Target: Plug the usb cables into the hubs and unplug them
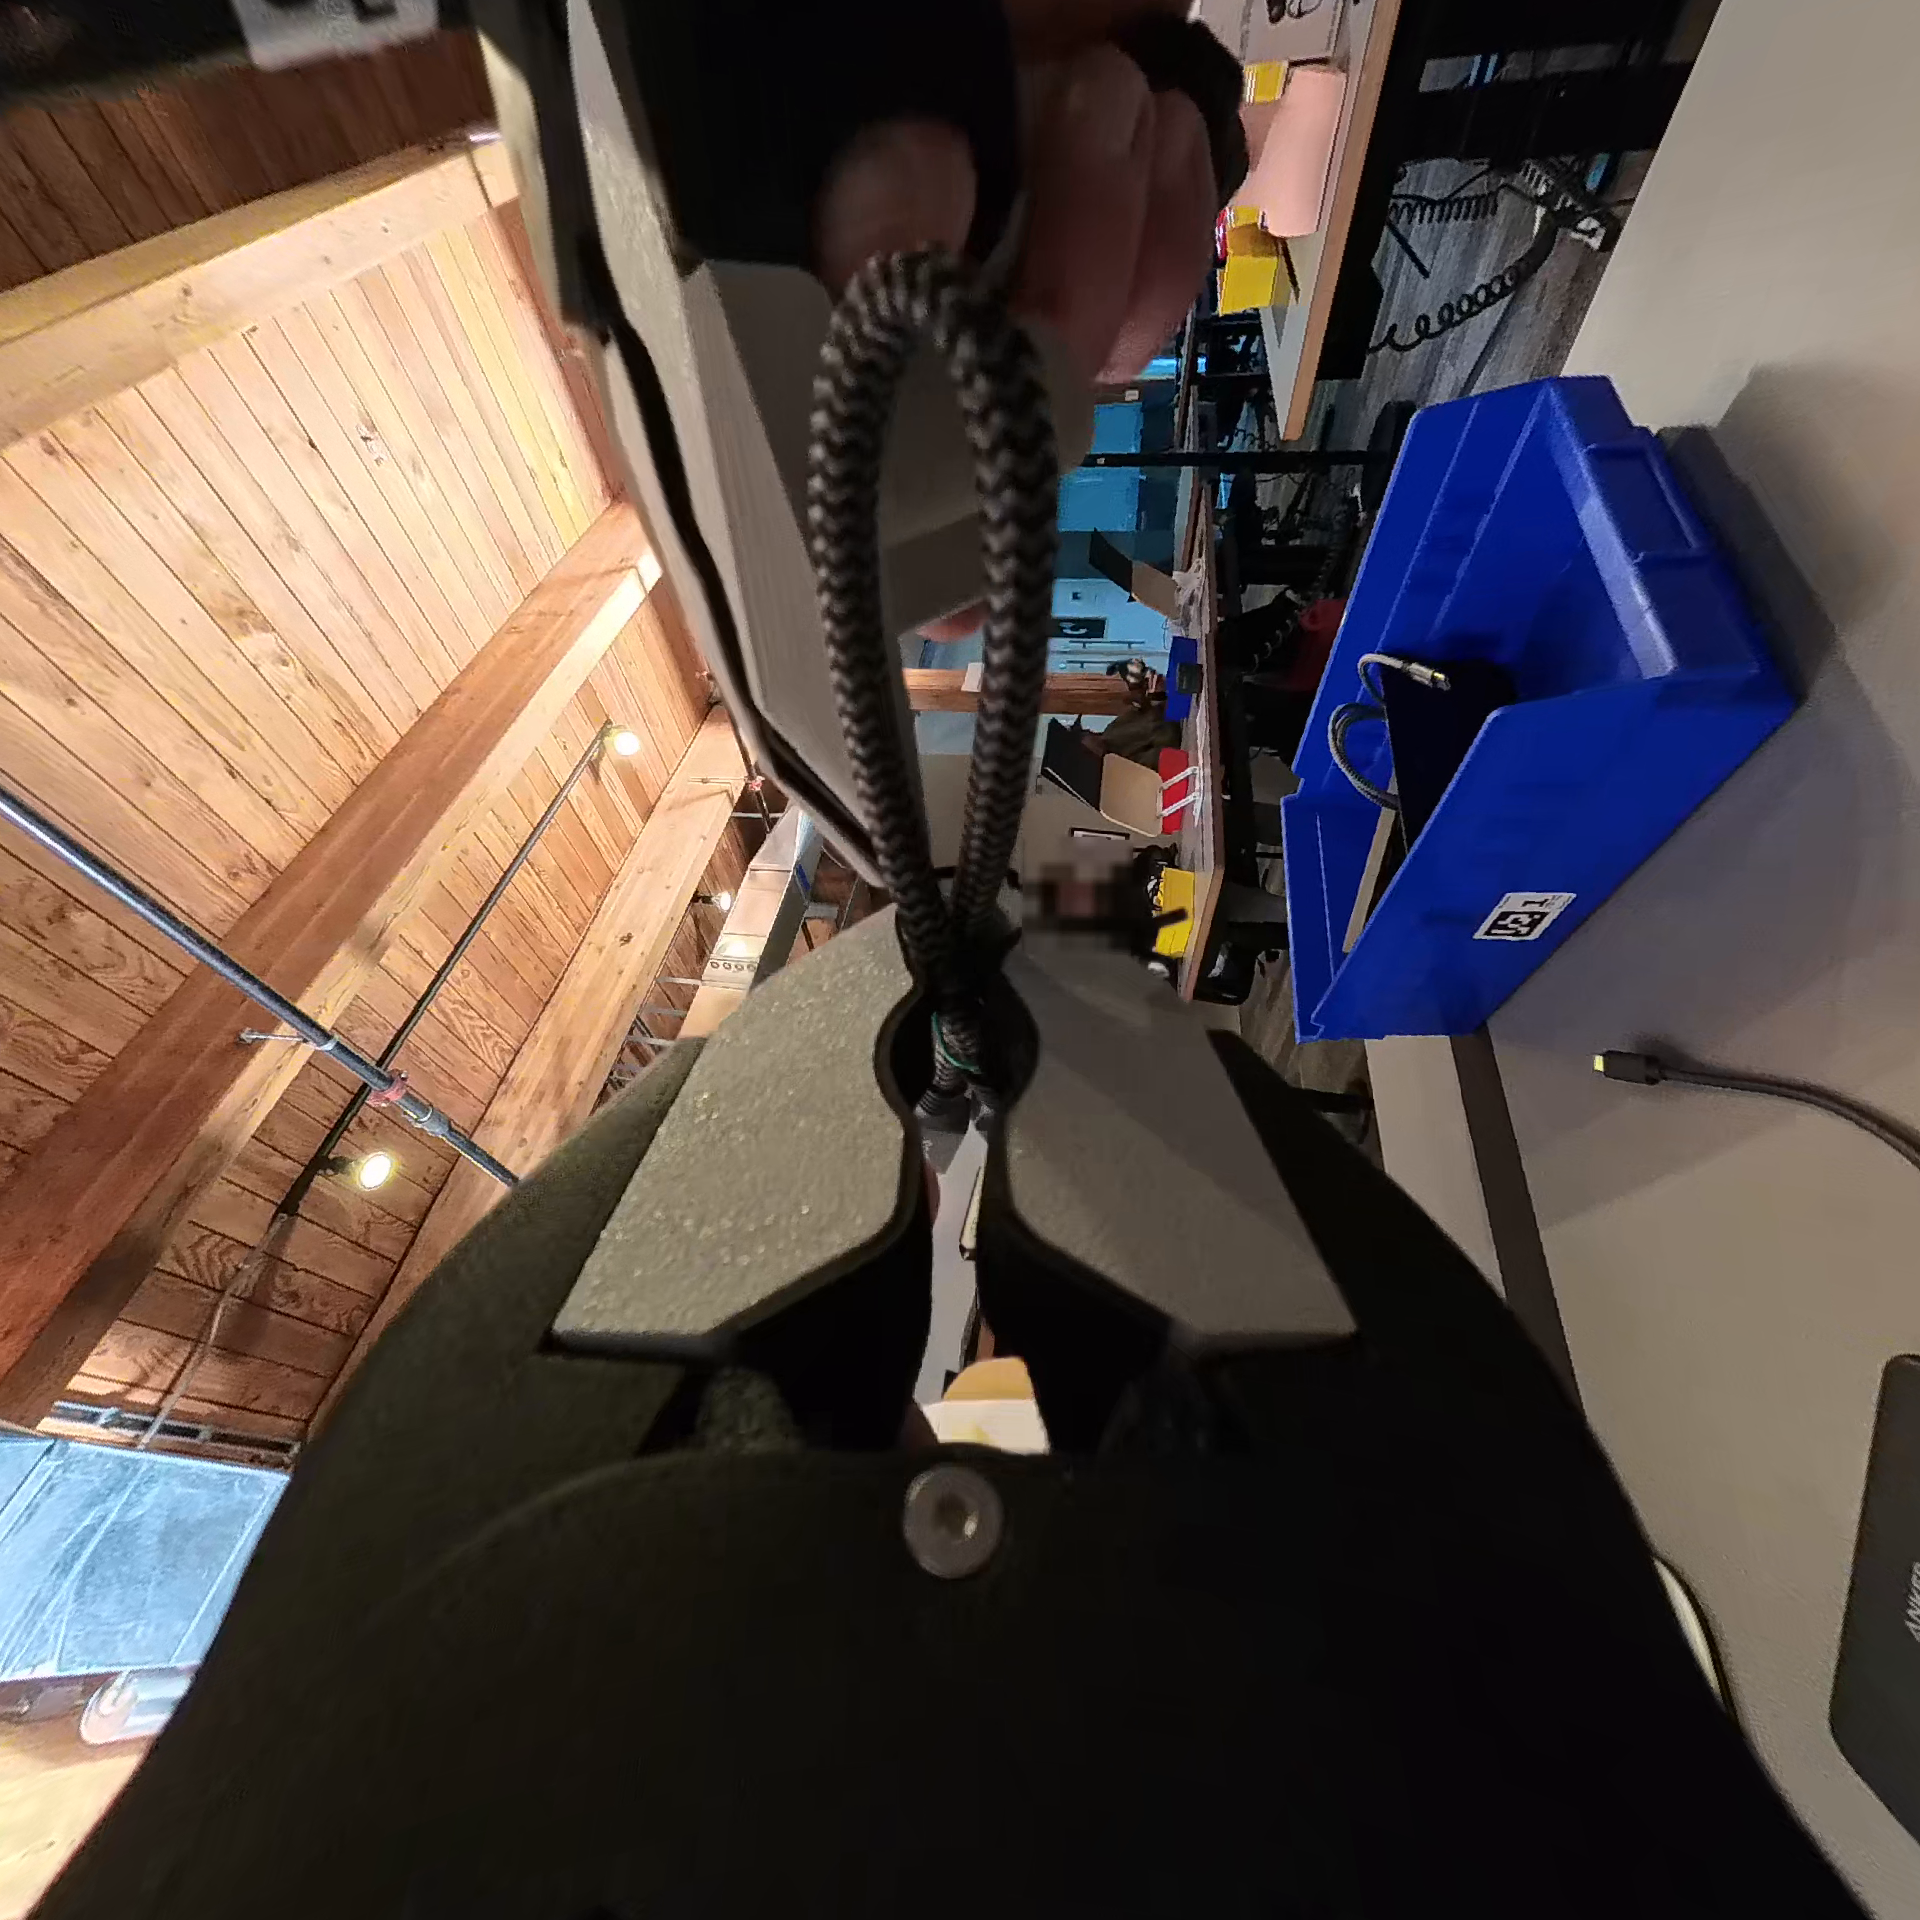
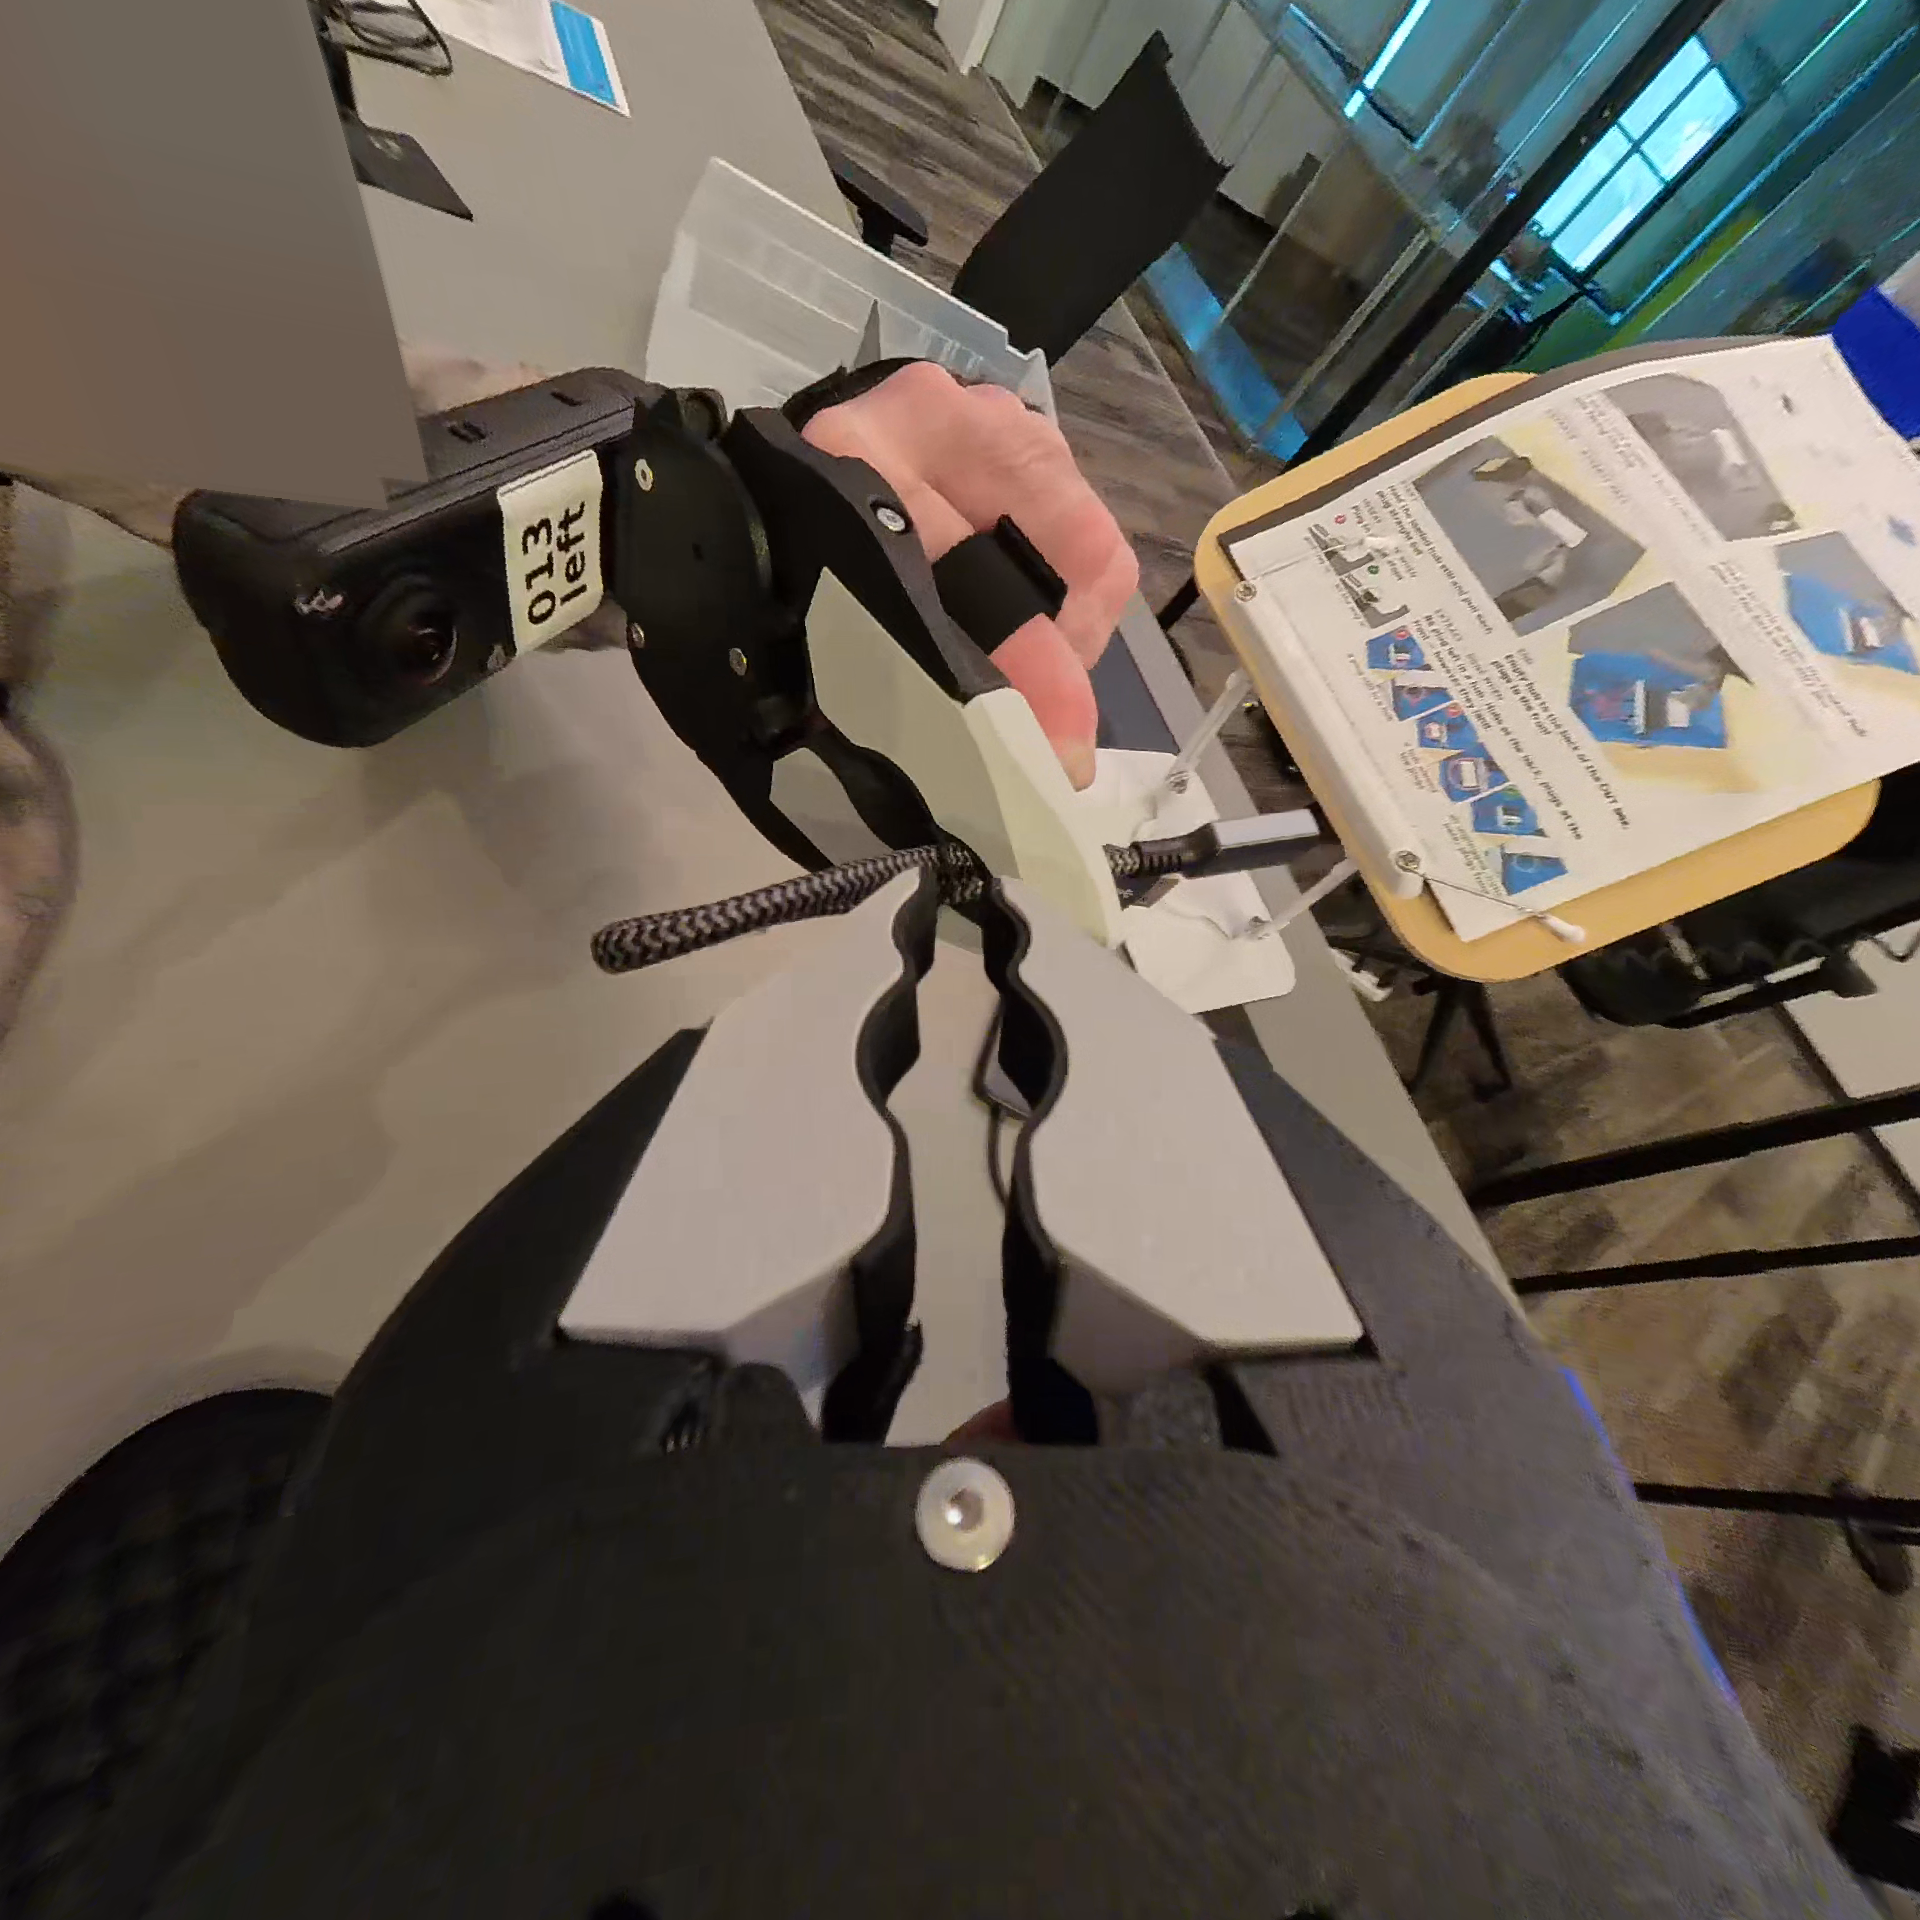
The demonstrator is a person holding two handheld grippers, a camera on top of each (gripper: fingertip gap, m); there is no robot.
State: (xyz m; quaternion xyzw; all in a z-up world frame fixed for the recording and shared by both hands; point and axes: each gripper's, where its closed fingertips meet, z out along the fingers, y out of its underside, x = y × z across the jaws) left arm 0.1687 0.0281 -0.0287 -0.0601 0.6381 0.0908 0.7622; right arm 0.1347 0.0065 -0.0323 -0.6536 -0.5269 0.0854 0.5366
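Above grey table [image 2: 260, 935], both grippers pinch looped braided cable [image 1: 914, 623].

Our left wrist camera sits just behind the left gripper [image 1: 961, 1029] and is rolled onto its side, so the wooden ceiling [image 1: 312, 644] fills the left and the grey table [image 1: 1704, 1195] stands up on the right. Our right wrist camera sits just behind the right gripper [image 2: 961, 914] and looks down across the same table. Both views show the braided cable [image 1: 914, 644] very close. Each camera also sees the other gripper close by.
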